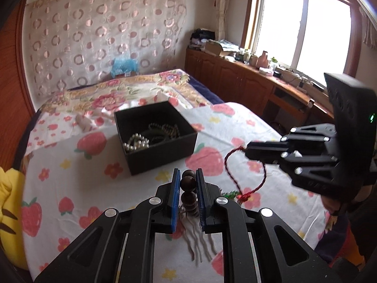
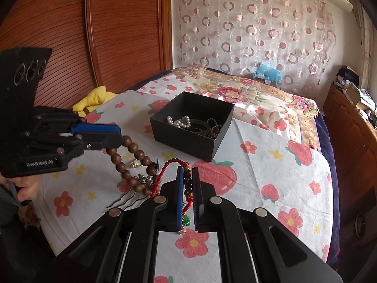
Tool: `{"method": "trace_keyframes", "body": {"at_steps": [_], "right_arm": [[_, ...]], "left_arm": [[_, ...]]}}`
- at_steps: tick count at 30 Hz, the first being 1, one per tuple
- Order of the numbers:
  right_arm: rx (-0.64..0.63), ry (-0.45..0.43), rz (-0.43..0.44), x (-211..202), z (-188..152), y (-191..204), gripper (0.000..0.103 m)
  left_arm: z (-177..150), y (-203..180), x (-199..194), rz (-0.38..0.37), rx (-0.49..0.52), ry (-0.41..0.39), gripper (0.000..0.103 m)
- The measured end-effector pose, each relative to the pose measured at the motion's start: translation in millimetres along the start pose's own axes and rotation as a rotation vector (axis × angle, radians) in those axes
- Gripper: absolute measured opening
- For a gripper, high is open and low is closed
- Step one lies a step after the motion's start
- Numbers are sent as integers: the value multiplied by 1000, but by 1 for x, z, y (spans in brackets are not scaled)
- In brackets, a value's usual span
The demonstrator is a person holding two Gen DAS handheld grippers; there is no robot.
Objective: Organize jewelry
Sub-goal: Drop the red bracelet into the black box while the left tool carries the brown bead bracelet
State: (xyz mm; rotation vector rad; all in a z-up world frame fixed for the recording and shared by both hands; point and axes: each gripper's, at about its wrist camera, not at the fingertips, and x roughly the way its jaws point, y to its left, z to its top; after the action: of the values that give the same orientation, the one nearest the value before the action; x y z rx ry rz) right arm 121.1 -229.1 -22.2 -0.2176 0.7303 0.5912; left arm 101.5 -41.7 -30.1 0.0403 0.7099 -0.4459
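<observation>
Left tongs (image 1: 186,176) clamped on brown bead bracelet (image 2: 132,158); loop hangs clear of bed sheet (image 2: 271,169). Right tongs (image 2: 187,172) clamped on red cord bracelet (image 1: 238,172), cord dangling with green bead at lower end. Black box (image 1: 155,136) on bed at 11 o'clock from left tongs, holds pearl strand (image 1: 136,142) and dark bangles. Hairpin comb (image 2: 132,194) lies on sheet beneath bead bracelet.

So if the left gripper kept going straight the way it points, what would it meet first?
Probably the open black cardboard box holding jewelry, directly ahead of the left gripper, shut on the brown wooden bead bracelet; depth is uncertain.
</observation>
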Motion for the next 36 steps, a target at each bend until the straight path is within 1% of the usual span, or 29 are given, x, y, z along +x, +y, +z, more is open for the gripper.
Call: {"method": "trace_keyframes", "body": {"at_steps": [4, 9, 13, 24, 31, 36], "right_arm": [[2, -3, 0, 1, 1, 0, 8], [0, -4, -1, 1, 1, 0, 8], [-1, -11, -5, 3, 7, -2, 8], [10, -40, -20, 31, 46, -24, 8], [37, -63, -24, 67, 75, -41, 8], [40, -66, -10, 89, 91, -43, 8]], "left_arm": [[7, -3, -5, -8, 5, -21, 12], [15, -1, -9, 6, 4, -48, 12], [23, 4, -13, 18, 2, -69, 12], [56, 28, -7, 48, 3, -96, 12], [79, 45, -2, 69, -1, -119, 12], [92, 57, 5, 88, 2, -119, 12]]}}
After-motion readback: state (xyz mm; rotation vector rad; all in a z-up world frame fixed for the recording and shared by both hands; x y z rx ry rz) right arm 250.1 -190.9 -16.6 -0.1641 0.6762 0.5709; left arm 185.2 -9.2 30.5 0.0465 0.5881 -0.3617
